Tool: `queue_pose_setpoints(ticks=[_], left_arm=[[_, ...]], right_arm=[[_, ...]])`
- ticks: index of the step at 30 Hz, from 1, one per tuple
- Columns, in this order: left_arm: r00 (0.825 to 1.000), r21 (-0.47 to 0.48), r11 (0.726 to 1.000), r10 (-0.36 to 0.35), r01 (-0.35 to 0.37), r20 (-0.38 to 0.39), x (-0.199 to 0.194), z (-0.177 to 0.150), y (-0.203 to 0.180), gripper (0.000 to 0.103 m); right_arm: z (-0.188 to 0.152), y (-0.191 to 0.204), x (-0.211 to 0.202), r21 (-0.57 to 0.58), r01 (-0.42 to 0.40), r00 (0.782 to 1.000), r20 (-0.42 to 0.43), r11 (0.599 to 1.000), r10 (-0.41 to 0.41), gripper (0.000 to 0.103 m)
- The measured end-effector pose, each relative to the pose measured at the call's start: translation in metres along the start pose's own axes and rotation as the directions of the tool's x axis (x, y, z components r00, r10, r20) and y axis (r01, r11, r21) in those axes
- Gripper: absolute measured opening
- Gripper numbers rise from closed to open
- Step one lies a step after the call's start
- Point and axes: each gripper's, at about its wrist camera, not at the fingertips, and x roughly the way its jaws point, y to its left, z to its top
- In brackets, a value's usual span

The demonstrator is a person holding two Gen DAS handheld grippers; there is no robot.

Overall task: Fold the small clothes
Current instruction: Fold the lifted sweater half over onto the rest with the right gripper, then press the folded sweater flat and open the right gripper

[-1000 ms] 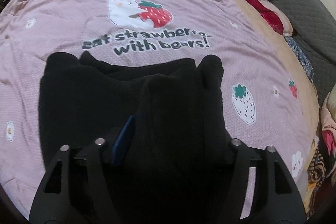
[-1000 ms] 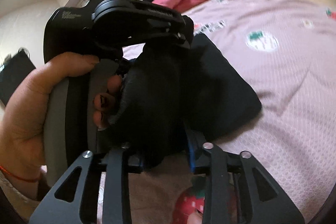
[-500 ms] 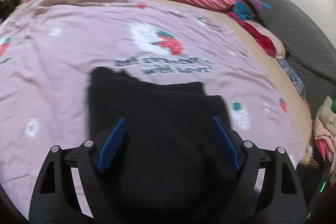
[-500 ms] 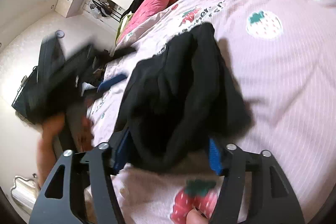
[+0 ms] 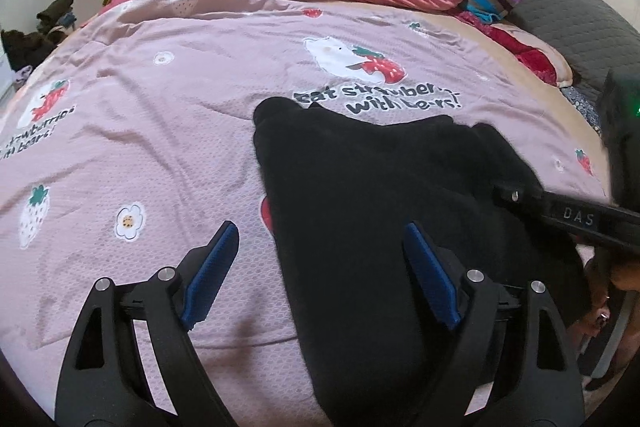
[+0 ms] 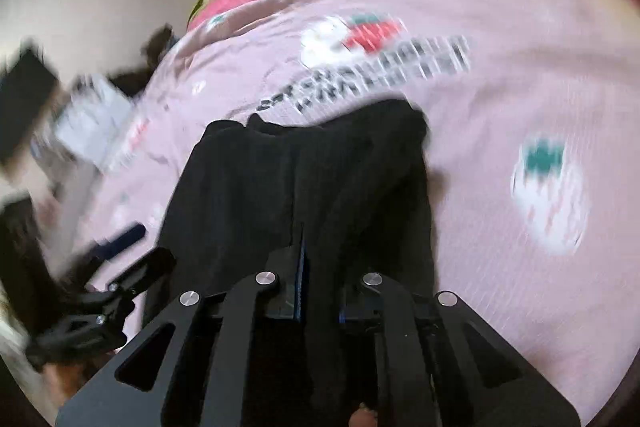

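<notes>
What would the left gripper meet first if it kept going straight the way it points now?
Most likely the black garment. The left gripper is open, angled down over the pink sheet, and the garment's left edge lies between its fingers; depth is unclear.

Left gripper (image 5: 316, 255): it points forward and down; the jaws stand wide apart and hold nothing.
Left gripper pads (image 5: 210, 267): both blue pads are bare and in clear view, one at each side.
Right gripper (image 6: 301, 247): it points forward and down; the jaws are pressed together, and only a thin line shows between the pads.
Right gripper, seen from the left wrist (image 5: 516, 193): it comes in from the right edge.
Hands: only small parts of skin show at the picture edges; the pose is not clear.
</notes>
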Motion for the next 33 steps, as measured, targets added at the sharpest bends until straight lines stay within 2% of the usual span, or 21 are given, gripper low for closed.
queue_pose_setpoints(ticks=[3,5,10,13,18,22,24,28,30,33], left_arm=[[1.000,0.011,1.000,0.005,-0.005,0.005,0.003,-0.001,-0.005,0.077],[1.000,0.010,1.000,0.004,-0.004,0.017,0.002,-0.001,-0.007,0.081],[1.000,0.016,1.000,-0.015,0.015,-0.001,0.007,0.000,-0.012,0.083],[1.000,0.017,1.000,-0.020,0.021,-0.014,0.013,-0.004,-0.016,0.083],[1.000,0.008,1.000,-0.019,0.020,-0.017,0.014,-0.010,-0.022,0.083],[0.999,-0.007,1.000,-0.031,0.031,-0.013,0.010,-0.013,-0.021,0.083],[0.999,-0.014,0.999,-0.039,0.039,-0.011,0.008,-0.015,-0.020,0.083],[0.999,-0.028,0.998,-0.050,0.050,-0.004,0.002,-0.020,-0.019,0.084],[0.998,-0.038,0.998,-0.055,0.055,0.001,-0.001,-0.023,-0.018,0.084],[0.998,-0.056,0.997,-0.056,0.056,0.005,-0.005,-0.028,-0.016,0.087]], right_arm=[[0.021,0.013,-0.014,-0.109,-0.009,0.996,0.085,0.994,0.018,0.010],[0.026,0.012,-0.015,-0.137,0.017,0.995,0.095,0.990,-0.004,0.010],[0.015,-0.027,0.014,-0.079,0.063,0.998,0.023,0.995,-0.062,0.010],[0.004,-0.049,0.024,0.000,0.035,0.999,0.020,0.999,-0.035,0.012],[-0.004,-0.057,0.013,0.057,0.078,0.996,0.038,0.995,-0.080,0.037],[-0.013,-0.061,-0.011,0.107,0.063,0.996,0.064,0.992,-0.070,0.045],[-0.023,-0.062,-0.028,0.122,0.039,0.995,0.086,0.992,-0.050,0.053],[-0.041,-0.061,-0.055,0.149,-0.032,0.993,0.121,0.988,0.014,0.060],[-0.048,-0.060,-0.061,0.170,-0.088,0.989,0.128,0.981,0.067,0.070],[-0.054,-0.055,-0.059,0.181,-0.101,0.990,0.116,0.978,0.081,0.074]])
